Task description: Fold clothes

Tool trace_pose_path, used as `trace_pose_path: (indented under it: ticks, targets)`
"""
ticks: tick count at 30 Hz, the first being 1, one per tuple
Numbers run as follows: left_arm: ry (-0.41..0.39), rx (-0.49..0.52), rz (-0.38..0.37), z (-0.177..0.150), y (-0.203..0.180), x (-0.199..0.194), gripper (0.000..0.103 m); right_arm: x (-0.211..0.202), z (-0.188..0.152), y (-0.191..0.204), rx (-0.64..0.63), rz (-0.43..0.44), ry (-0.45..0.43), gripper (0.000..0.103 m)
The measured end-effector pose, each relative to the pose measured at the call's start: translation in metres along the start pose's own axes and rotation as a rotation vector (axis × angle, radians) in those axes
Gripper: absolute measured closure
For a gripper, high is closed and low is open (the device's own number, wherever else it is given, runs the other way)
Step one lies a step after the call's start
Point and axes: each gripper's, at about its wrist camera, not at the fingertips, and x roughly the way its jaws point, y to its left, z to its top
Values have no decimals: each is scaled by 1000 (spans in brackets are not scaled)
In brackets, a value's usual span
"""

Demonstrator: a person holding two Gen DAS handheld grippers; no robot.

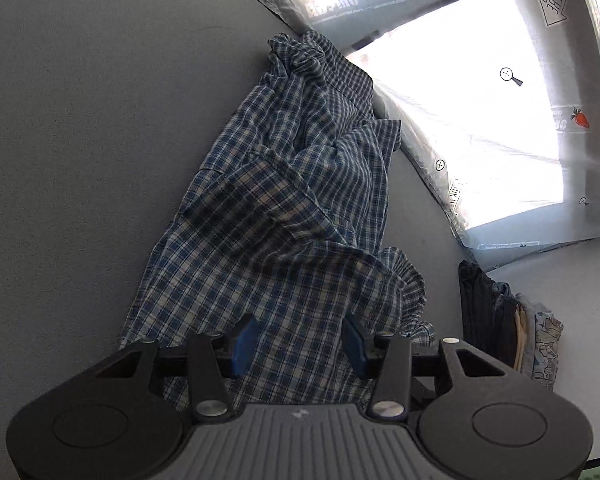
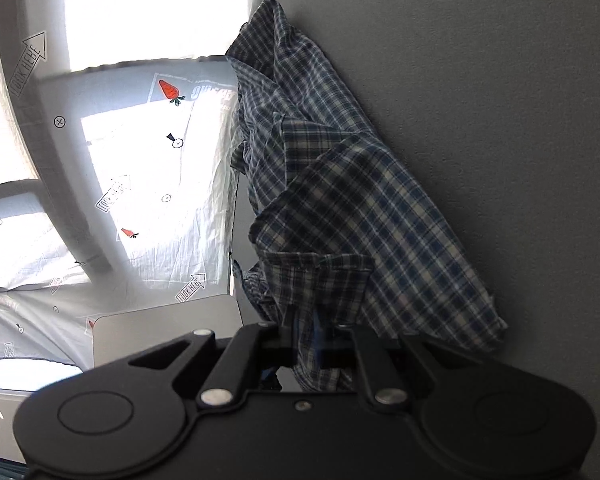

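The right gripper is clamped on a bunched edge of the checked shirt, with cloth pinched between its closed jaws and hanging down below them. From there the shirt runs ahead and up in crumpled folds along the grey table, its far end close to the table's edge, by the patterned sheet.

The left gripper stands partly open, its blue pads poised over the near part of the shirt, gripping nothing. Whether the pads touch the cloth I cannot tell. To its right, near the table's edge, is a stack of folded clothes.

The risks, as I judge them: the right grip holds a wad rather than a clean hem, so a pull may drag several layers and twist the fold. The left jaws may catch only the top layer. A hard tug could slide the shirt off the far edge or into the stack.
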Motion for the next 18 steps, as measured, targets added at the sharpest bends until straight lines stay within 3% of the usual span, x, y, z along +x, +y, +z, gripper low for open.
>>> trace_pose_path:
  ticks: [5,7,9,11,13,18]
  targets:
    - [-30,30,7,3,-5,-5,50,25,9,23,-76,-48,54,94]
    - [-33,59,20,2,-9,-5,50,17,8,35,-140,-36,22,93]
    - [-28,78,29,1,-12,-4,50,3,10,41,-183,-47,-42,82]
    - [-13,86,37,1,-14,1,49,-10,14,40,-202,-95,-109,71]
    - [8,92,54,0,-17,9,49,-22,18,37,-214,-149,-164,69]
    - [60,132,115,-5,-20,23,48,-26,19,22,-199,-185,-144,63]
